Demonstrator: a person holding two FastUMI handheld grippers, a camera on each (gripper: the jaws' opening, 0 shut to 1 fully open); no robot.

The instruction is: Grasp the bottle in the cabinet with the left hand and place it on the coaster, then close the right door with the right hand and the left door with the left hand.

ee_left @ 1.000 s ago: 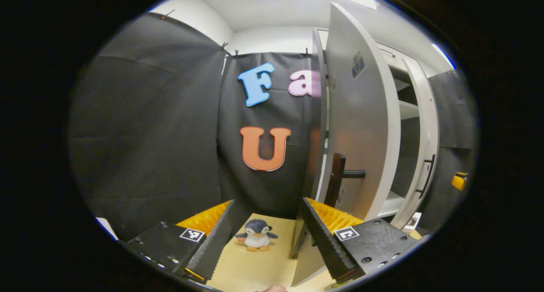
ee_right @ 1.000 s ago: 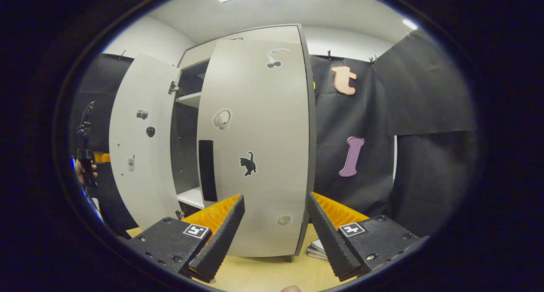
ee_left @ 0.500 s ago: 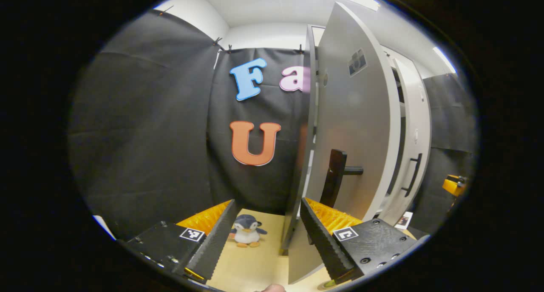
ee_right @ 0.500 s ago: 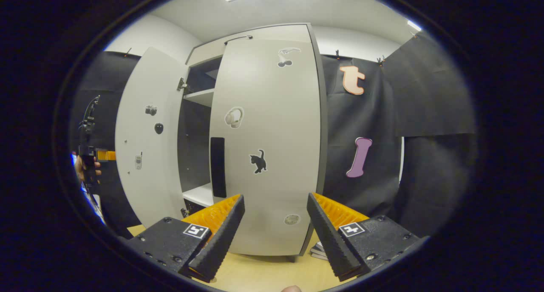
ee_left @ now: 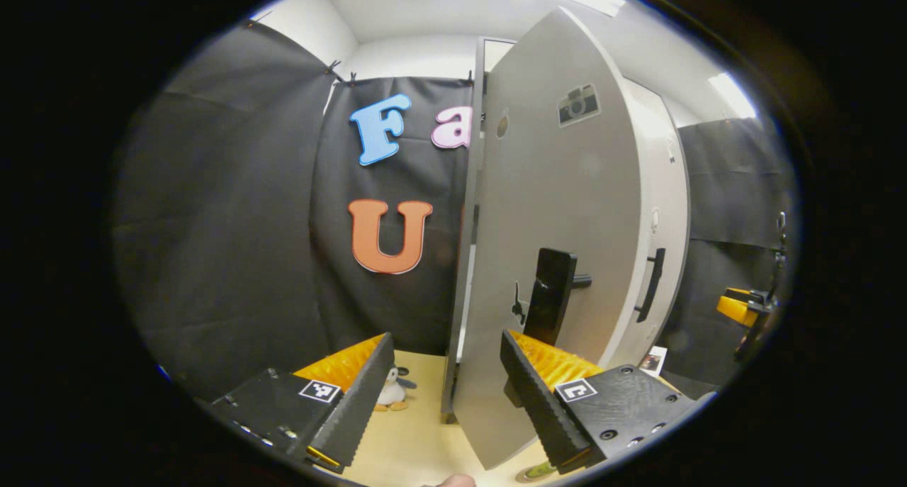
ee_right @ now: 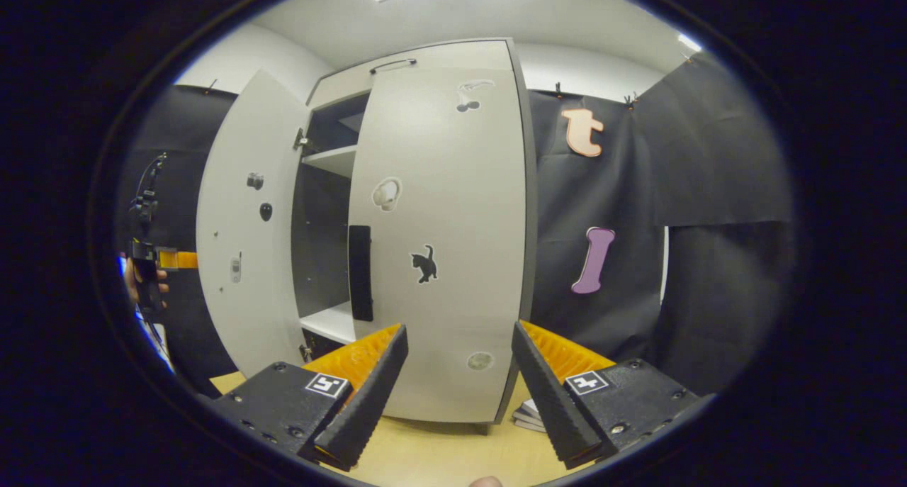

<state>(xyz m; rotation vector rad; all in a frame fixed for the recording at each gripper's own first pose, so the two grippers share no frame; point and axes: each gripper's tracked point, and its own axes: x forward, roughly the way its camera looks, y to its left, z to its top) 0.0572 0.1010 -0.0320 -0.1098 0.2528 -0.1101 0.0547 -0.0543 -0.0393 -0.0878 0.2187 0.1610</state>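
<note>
Black-cloth booth, wooden desk (ee_right: 425, 458). Cabinet (ee_right: 439, 54): right door (ee_right: 446, 246) nearly shut, left door (ee_right: 244, 225) ajar. Left tongs (ee_left: 446, 395) wide, empty, just beside the left door's outer face. Right tongs (ee_right: 457, 395) wide, empty, facing the right door. Toy penguin (ee_left: 391, 391) on the desk.

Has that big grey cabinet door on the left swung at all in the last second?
Yes. In the right gripper view the left door has swung towards the cabinet; the dark gap to the right door is narrower.
</note>
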